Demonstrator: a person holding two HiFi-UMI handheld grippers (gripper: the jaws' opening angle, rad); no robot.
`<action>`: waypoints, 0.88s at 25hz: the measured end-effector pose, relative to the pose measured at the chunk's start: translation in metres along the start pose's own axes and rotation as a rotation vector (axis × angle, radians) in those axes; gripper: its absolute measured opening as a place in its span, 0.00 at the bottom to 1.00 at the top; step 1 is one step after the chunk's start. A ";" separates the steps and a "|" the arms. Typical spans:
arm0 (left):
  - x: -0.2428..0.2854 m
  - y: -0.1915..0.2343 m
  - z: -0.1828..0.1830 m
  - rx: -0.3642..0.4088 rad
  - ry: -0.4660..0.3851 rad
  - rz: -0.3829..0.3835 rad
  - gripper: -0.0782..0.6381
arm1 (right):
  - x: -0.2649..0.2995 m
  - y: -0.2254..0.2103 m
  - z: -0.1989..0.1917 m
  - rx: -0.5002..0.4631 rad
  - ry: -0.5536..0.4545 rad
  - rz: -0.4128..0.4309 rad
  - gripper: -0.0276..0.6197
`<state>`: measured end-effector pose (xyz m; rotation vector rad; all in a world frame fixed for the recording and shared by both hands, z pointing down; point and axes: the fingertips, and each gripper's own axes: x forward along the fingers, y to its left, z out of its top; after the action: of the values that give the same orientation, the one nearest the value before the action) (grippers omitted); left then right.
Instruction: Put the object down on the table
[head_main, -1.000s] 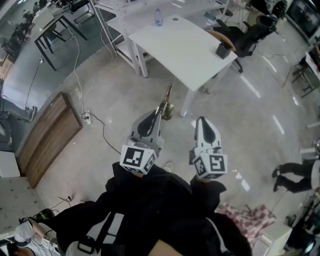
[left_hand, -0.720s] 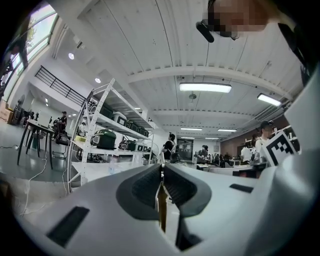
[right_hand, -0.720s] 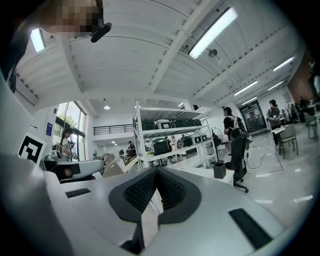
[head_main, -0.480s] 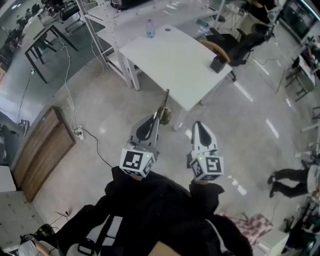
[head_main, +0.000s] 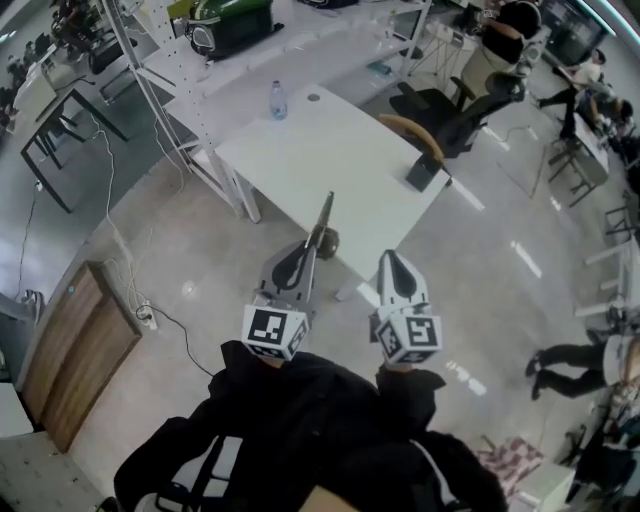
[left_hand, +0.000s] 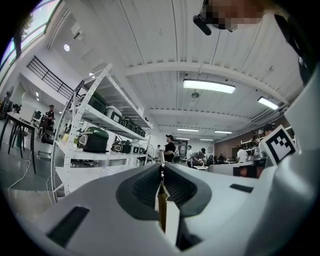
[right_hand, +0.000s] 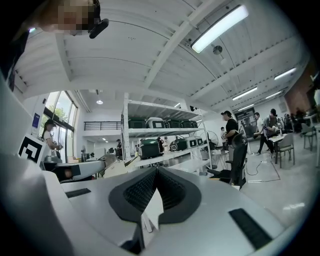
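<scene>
Table (head_main: 330, 150) sits lower and nearer in the head view than a second ago, when it lay well ahead across open floor. The carrier has closed in on it, and the near edge is now just ahead of both grippers. Judged: approach nearly finished, set-down not yet begun. Left gripper (head_main: 314, 240) has its jaws pressed together on the object (head_main: 325, 212), a thin brass-coloured rod with a dark knob near the grip. Its own view shows the narrow shaft (left_hand: 161, 207) pinched between the pads. The rod's free end projects over the table's near edge, off the surface as far as can be told. Right gripper (head_main: 388, 260), just short of that edge, has its jaws fully together with nothing between them. A bottle (head_main: 279, 100) stands at the table's far side.
</scene>
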<state>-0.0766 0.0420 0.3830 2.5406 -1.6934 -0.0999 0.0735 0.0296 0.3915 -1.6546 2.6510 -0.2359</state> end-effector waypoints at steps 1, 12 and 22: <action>0.010 0.008 0.002 0.000 -0.001 -0.009 0.14 | 0.013 -0.001 0.004 -0.003 -0.005 -0.005 0.05; 0.124 0.079 0.015 0.037 -0.001 -0.124 0.14 | 0.131 -0.026 0.019 0.002 -0.015 -0.117 0.05; 0.184 0.105 -0.004 0.065 0.052 -0.198 0.14 | 0.181 -0.054 0.006 0.027 0.016 -0.199 0.05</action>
<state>-0.1021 -0.1684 0.3969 2.7271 -1.4470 0.0083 0.0424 -0.1564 0.4061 -1.9157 2.4820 -0.2868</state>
